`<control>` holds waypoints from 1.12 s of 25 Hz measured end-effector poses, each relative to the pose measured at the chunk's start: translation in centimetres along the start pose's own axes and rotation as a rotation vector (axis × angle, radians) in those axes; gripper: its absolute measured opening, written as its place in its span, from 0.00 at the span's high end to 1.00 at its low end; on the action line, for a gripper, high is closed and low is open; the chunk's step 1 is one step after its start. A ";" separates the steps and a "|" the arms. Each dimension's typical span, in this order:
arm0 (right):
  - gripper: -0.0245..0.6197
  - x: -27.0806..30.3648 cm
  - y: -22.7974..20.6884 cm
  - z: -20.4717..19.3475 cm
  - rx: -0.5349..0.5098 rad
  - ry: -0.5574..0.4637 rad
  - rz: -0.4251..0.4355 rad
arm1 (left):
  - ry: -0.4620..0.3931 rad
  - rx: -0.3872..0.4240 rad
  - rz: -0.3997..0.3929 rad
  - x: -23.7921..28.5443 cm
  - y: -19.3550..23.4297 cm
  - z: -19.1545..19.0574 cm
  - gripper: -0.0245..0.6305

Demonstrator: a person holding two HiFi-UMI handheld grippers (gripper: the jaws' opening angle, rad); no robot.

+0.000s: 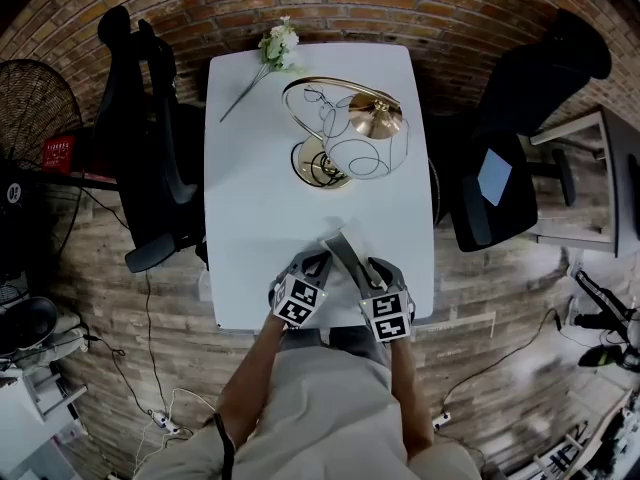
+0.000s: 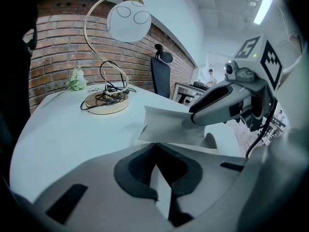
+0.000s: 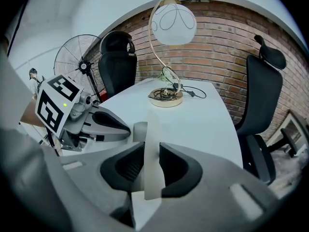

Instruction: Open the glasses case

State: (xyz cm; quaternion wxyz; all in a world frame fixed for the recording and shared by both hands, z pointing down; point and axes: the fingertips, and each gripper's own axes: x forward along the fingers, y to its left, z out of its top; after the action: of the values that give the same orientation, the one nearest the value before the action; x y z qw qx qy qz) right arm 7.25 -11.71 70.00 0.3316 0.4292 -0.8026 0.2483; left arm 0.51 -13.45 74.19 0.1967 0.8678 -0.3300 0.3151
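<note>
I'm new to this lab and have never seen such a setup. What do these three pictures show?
There is no robot here: a person holds a two-jaw gripper in each hand. One picture comes from a camera on the person's head, looking down at a white table. The other two come from cameras riding on each gripper, looking along its jaws. On the table are a lamp with a white globe shade and some white flowers. Near the person lies a white glasses case. The left gripper is closed on a thin edge of it, and the right gripper is closed on its raised flap.
</note>
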 end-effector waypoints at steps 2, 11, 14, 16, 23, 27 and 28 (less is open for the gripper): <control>0.81 -0.1 -0.1 0.0 0.003 -0.002 -0.002 | 0.000 0.001 0.000 0.0 0.0 0.0 0.96; 0.85 -0.3 -0.7 0.3 0.016 -0.011 -0.018 | 0.001 -0.002 0.004 -0.1 0.0 0.0 0.96; 0.86 -0.3 -1.0 0.3 0.021 -0.012 -0.025 | 0.000 -0.003 0.005 -0.1 0.0 0.1 0.96; 0.86 -0.3 -1.2 0.3 0.023 -0.013 -0.029 | 0.001 -0.004 0.005 -0.1 0.0 0.1 0.96; 0.88 -0.4 -1.7 0.3 0.034 -0.017 -0.044 | 0.002 -0.007 0.008 -0.1 0.0 0.0 0.96; 0.88 -0.4 -2.1 0.2 0.042 -0.020 -0.056 | 0.004 -0.009 0.009 -0.1 0.1 0.0 0.96; 0.88 -0.4 -2.3 0.2 0.045 -0.020 -0.060 | 0.003 -0.009 0.009 -0.1 0.1 0.0 0.96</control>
State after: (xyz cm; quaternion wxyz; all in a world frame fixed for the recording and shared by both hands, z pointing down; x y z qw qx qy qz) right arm 9.28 -12.80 69.83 0.3210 0.4630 -0.7869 0.2517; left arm 0.43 -13.51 74.14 0.1999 0.8648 -0.3350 0.3160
